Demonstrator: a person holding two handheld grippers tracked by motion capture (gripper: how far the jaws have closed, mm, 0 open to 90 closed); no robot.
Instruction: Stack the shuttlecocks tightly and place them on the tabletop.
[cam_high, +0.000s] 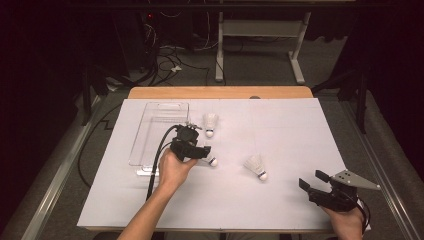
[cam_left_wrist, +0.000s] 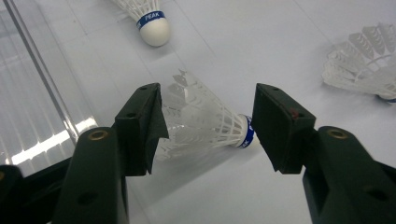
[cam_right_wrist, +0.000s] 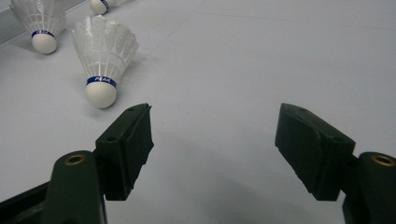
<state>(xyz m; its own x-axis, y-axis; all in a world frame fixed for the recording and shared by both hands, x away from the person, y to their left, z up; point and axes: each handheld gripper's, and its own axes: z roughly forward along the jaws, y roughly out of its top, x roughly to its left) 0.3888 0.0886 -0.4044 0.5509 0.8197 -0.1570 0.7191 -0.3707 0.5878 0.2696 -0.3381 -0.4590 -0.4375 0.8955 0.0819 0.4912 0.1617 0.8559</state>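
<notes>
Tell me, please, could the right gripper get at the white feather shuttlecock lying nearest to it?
Probably yes: the right gripper stands open, and only bare white table lies between it and that shuttlecock.

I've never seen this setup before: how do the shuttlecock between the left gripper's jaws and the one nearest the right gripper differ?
The shuttlecock between the jaws lies on its side, framed by the left gripper, next to the clear tray. The shuttlecock nearest the right gripper lies in the open, apart from the right gripper, whose jaws gape with nothing between them. Both are white-feathered, with a blue band and white cork.
</notes>
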